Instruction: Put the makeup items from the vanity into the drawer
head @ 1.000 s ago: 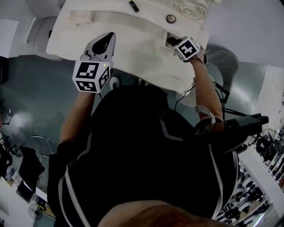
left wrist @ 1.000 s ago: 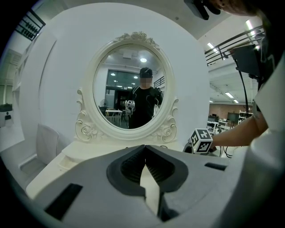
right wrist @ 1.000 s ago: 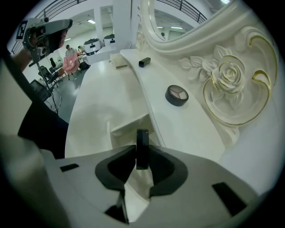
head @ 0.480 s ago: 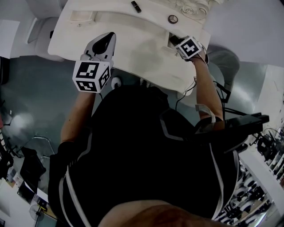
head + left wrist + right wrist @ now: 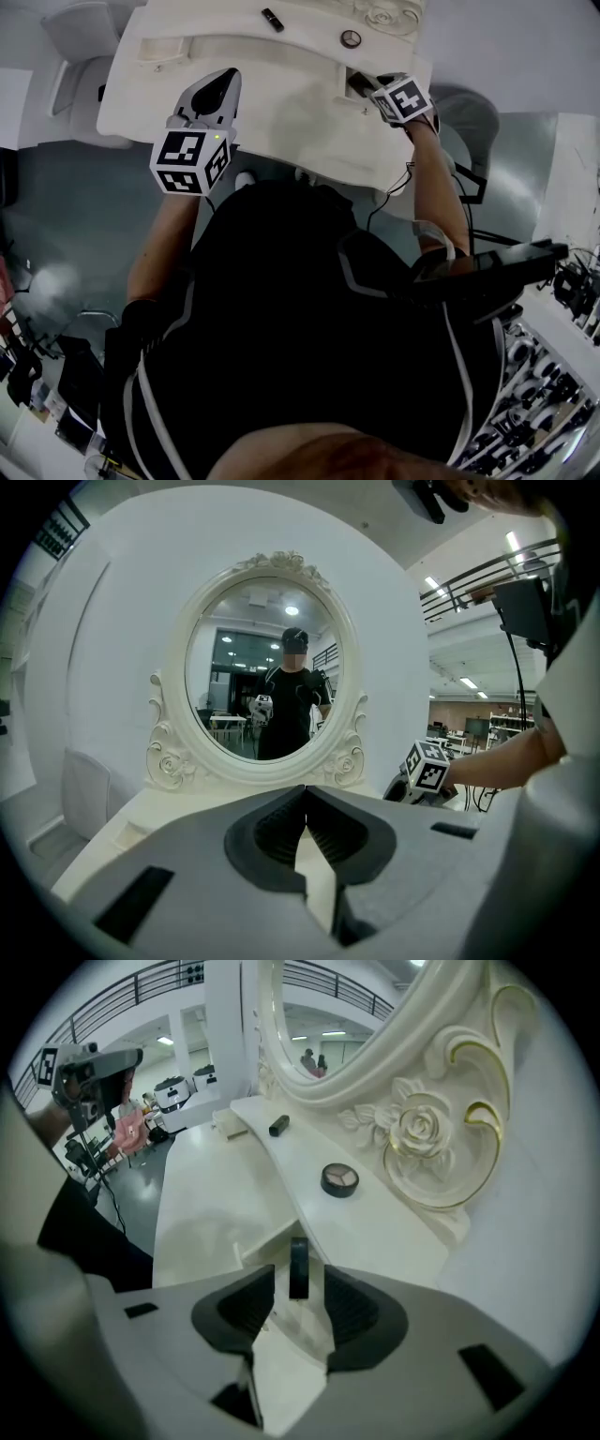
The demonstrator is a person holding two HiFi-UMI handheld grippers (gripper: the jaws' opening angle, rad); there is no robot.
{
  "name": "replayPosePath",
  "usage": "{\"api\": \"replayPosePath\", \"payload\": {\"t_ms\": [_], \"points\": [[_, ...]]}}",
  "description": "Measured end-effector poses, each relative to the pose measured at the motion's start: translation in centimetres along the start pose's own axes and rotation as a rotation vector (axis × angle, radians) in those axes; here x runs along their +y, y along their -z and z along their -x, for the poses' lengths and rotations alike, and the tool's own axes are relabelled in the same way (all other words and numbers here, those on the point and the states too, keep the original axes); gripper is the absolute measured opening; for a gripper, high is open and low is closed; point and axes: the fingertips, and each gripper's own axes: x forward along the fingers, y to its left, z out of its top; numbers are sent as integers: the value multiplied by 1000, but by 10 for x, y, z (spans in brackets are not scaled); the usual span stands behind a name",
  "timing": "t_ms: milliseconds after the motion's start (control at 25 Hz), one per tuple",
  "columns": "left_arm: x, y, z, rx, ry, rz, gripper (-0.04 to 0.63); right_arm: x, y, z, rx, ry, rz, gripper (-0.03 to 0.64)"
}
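My right gripper (image 5: 298, 1279) hangs over the open drawer (image 5: 242, 1241) at the vanity's right end. Its jaws are opening. A thin black makeup item (image 5: 298, 1258) stands between them, with a gap on each side. In the head view the right gripper (image 5: 364, 86) points into the dark drawer opening (image 5: 354, 81). A round eyeshadow compact (image 5: 339, 1179) (image 5: 351, 38) and a black tube (image 5: 277, 1126) (image 5: 272, 19) lie on the vanity top. My left gripper (image 5: 223, 84) (image 5: 306, 789) hovers over the vanity's left half, shut with nothing in it.
The oval mirror (image 5: 270, 667) in its ornate white frame (image 5: 419, 1133) stands along the back of the vanity (image 5: 281, 103). A shallow recess (image 5: 164, 47) sits at the vanity's left end. A grey floor lies around it.
The right gripper has stayed at the drawer opening and the left gripper has held its place over the vanity. The head view has shifted a little.
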Motion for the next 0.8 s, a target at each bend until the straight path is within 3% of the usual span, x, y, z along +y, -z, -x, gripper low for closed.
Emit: {"api": "replayPosePath", "payload": {"t_ms": [160,440,600,800], "points": [[-3,-14,1,-25,55,-19,5,6,-20,37,-136,31,-74,173],[-24,-58,-6,-106,196,-78,5,-4,-64,138,-516,130,-302,160],[-28,-72,-6,-119,230,-105,5,-1,-80,197,-691,183,-345,146],[-24,-100,-3,-168,248,-92,5,9,-95,245,-791,252,-348,132]]}}
